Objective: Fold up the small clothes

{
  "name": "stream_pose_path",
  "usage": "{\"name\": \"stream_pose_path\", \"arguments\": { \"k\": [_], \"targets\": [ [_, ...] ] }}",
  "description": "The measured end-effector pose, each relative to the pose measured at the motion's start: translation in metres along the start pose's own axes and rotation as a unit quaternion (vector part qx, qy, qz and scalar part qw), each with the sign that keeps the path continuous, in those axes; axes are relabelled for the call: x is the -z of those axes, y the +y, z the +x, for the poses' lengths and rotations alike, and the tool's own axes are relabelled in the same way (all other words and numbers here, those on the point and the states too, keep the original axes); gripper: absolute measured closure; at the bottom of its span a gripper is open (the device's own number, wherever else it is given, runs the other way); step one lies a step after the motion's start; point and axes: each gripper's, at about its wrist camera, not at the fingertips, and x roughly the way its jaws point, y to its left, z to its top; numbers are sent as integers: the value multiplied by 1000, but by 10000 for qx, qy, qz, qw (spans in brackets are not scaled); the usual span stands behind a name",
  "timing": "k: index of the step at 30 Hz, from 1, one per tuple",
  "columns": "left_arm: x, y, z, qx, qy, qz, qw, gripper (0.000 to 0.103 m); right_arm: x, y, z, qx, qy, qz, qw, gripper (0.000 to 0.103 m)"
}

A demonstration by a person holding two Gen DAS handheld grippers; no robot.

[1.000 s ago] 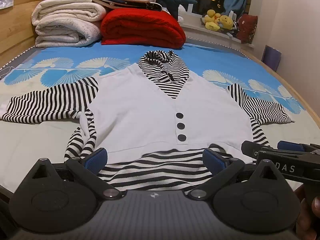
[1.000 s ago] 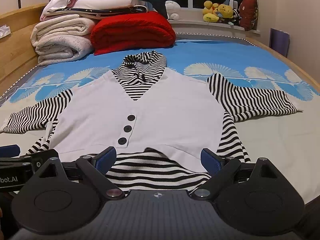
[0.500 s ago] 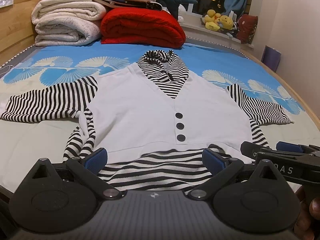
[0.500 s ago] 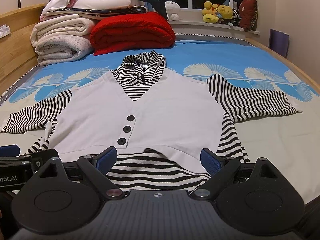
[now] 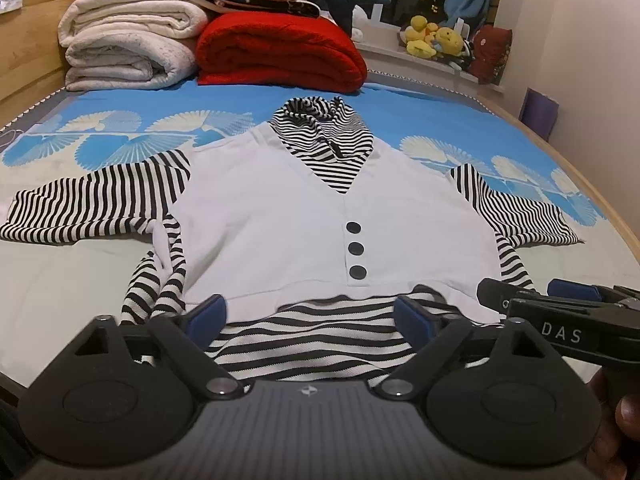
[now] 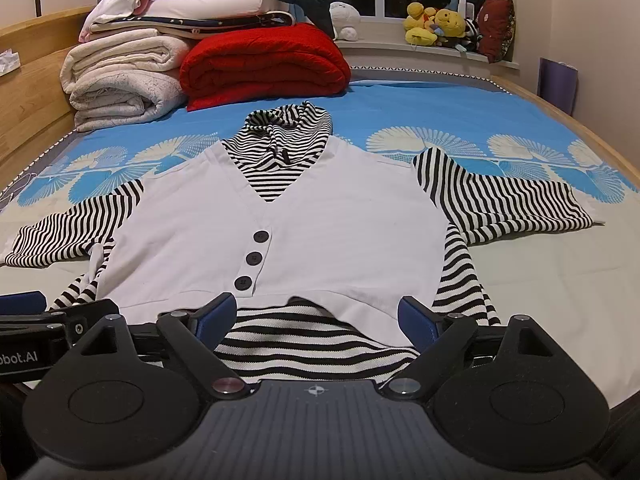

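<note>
Striped top (image 5: 304, 216) flat on bed; left tongs (image 5: 310, 314) closing, apparently empty; right tongs (image 6: 316, 316) open.

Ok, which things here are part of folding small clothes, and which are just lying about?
For the job:
- striped top, spread flat on the bed
- left tool, jaws closing, striped hem between them
- right tool, open

Lying about:
- red blanket
- white blankets
- plush toys

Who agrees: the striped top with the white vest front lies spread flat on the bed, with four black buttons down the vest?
Not quite. The striped top does lie spread flat on the bed, but the right wrist view shows three black buttons, not four.
</note>
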Motion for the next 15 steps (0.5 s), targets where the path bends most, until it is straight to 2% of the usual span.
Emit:
{"name": "stream_pose_path", "arguments": {
  "k": [3,6,8,9,11,12,13,14,15],
  "targets": [
    [0,0,2,-24,-16,98,9999,24,0,0,0,0,-2,2,10000,16],
    [-2,0,1,-21,-53,201,9998,38,-1,0,0,1,17,0,10000,19],
    [-7,3,1,-53,106,236,9997,54,-2,-1,-1,-6,-10,15,10000,22],
    [-13,8,2,-25,272,198,9994,58,-2,-1,-1,-1,-36,18,10000,24],
    [-26,17,6,-30,479,187,9987,71,-3,-3,-1,11,-84,35,10000,34],
    [-32,19,8,-83,529,226,9983,75,-2,-3,0,13,-161,58,9999,36],
    [-42,25,8,-82,400,216,9989,78,-3,-4,0,23,-200,86,9998,41],
    [-51,31,9,-117,399,234,9989,79,-4,-5,0,25,-247,109,9996,48],
    [-63,38,12,-201,435,279,9985,80,-5,-5,-1,33,-300,113,9995,50]
  ]
}}
